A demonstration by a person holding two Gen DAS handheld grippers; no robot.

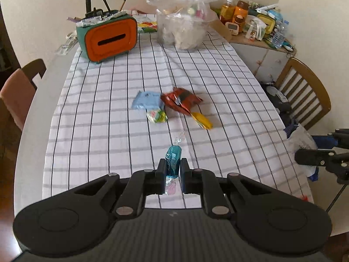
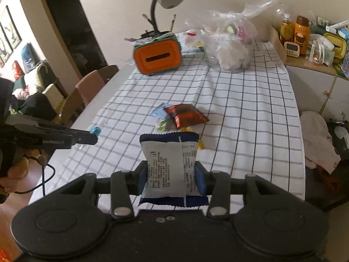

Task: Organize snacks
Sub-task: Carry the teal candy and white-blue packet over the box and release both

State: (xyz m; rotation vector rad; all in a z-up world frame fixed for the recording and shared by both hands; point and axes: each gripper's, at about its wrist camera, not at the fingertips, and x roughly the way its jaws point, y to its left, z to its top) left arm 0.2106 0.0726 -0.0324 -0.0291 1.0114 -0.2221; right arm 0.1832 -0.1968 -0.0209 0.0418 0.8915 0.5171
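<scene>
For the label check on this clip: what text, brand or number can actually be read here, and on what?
"GenRobot.AI" partly legible, in white along the side of the black left gripper.
White-and-navy snack packet held in the right gripper: dense small print, too small to read.
Teal twist-wrapped candy in the left gripper: white characters, blurred.
Small white timer on the side cabinet: display unreadable.
</scene>
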